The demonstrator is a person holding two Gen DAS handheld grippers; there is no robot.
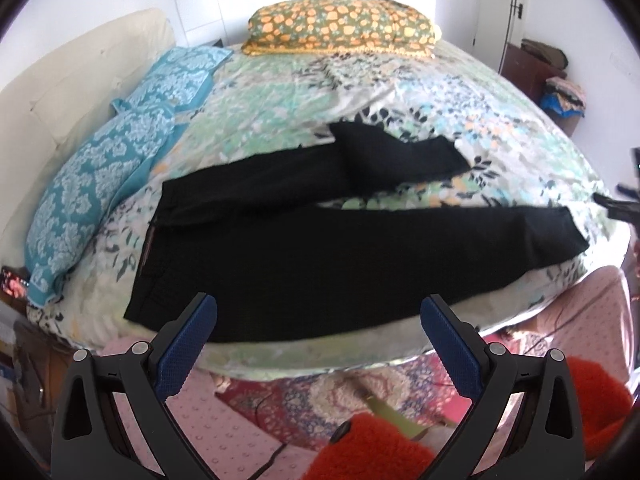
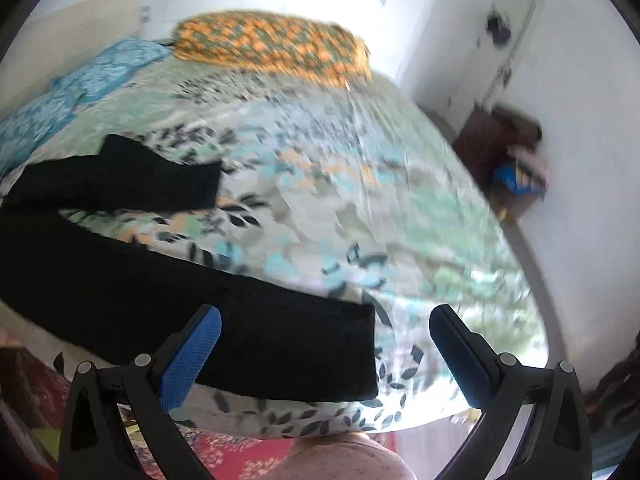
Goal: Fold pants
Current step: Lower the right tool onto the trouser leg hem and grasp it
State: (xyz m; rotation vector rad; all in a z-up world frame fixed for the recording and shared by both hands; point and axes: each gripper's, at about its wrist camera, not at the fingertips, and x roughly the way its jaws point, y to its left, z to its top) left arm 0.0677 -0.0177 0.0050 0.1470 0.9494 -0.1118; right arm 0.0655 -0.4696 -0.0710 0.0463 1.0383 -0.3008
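Black pants [image 1: 320,256] lie spread on the floral bedspread [image 1: 280,92], waistband to the left, two legs running right. The far leg [image 1: 400,156] is bent over itself. The near leg's cuff lies by the bed's right edge and also shows in the right wrist view [image 2: 280,340]. My left gripper [image 1: 318,312] is open and empty, above the bed's near edge by the pants' hip. My right gripper [image 2: 325,320] is open and empty, just in front of the near leg's cuff; its tip shows at the left wrist view's right edge [image 1: 616,204].
Two teal patterned pillows [image 1: 104,168] lie along the bed's left side by a cream headboard [image 1: 60,92]. An orange flowered pillow [image 1: 340,26] sits at the far edge. A brown cabinet [image 1: 532,72] stands at the right wall. A pink mat and red rug [image 1: 280,408] cover the floor.
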